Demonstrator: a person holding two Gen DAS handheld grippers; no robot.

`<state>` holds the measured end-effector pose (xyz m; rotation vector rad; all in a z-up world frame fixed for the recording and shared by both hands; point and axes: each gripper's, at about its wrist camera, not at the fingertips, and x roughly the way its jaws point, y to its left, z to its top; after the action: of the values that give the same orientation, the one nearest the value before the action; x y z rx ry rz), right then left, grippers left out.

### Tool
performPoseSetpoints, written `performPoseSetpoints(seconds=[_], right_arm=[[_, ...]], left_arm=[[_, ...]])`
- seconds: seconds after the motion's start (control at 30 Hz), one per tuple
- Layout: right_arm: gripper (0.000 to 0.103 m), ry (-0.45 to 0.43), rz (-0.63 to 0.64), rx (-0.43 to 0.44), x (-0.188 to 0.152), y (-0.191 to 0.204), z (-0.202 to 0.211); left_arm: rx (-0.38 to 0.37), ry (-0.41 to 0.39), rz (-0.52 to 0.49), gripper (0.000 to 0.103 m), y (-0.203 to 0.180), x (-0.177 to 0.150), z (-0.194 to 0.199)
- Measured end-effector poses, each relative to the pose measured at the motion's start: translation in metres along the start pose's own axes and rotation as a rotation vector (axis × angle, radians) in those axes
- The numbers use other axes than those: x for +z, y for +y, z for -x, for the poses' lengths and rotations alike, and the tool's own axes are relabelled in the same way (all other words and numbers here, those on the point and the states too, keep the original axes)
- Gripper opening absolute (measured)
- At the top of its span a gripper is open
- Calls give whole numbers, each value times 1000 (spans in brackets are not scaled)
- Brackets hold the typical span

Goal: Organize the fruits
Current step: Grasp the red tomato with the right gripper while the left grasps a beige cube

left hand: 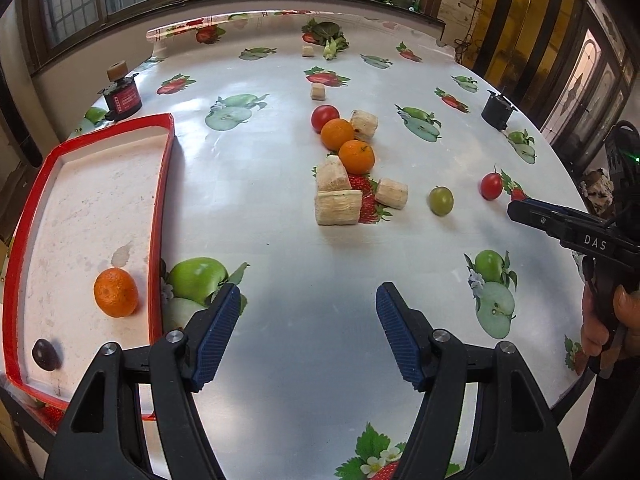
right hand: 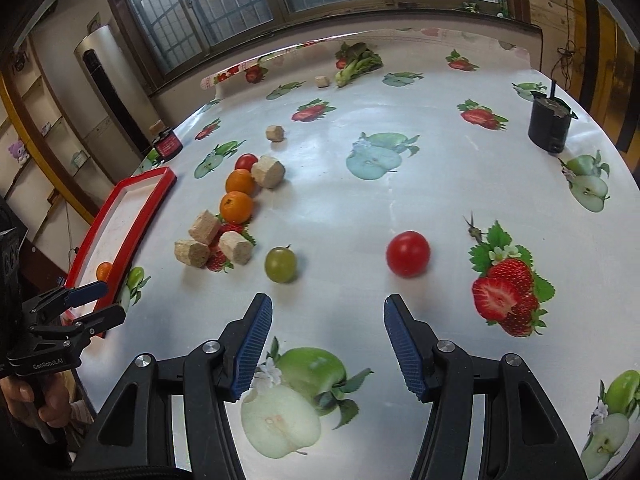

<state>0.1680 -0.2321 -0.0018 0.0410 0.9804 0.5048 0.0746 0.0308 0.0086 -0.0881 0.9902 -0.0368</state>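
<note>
Beyond the fingers lie cork blocks (left hand: 338, 208), greens (right hand: 356, 63), a black cup (right hand: 549, 126) and a red-labelled jar (left hand: 122, 98).

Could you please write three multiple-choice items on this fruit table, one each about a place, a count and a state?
1. Where does the dark plum lie?
A. in the red-rimmed tray
B. beside the black cup
C. among the tan blocks

2. How many oranges sit outside the tray?
A. one
B. two
C. four

3. How does the right gripper stand?
A. shut on the green grape
B. shut on nothing
C. open and empty

Answers:
1 A, the plum rests in the tray's near corner, by the tray's orange.
2 B, a far orange and a near orange lie together on the tablecloth.
3 C, its blue pads are spread, with the green grape lying ahead of them.
</note>
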Motion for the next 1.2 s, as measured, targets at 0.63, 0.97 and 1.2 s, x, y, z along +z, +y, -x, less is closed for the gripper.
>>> performPoseSetpoints(seconds=[0.63, 0.97, 1.2], right_arm=[[61, 5, -41, -123, 22, -36, -30], [60, 14, -17, -180, 31, -43, -58], [32, -10, 7, -206, 30, -37, -54]], left_arm=[[-50, 63, 79, 69, -6, 44, -63], [-39, 42, 78, 45, -7, 51, -82], [-86, 36, 69, 33, -3, 40, -72]])
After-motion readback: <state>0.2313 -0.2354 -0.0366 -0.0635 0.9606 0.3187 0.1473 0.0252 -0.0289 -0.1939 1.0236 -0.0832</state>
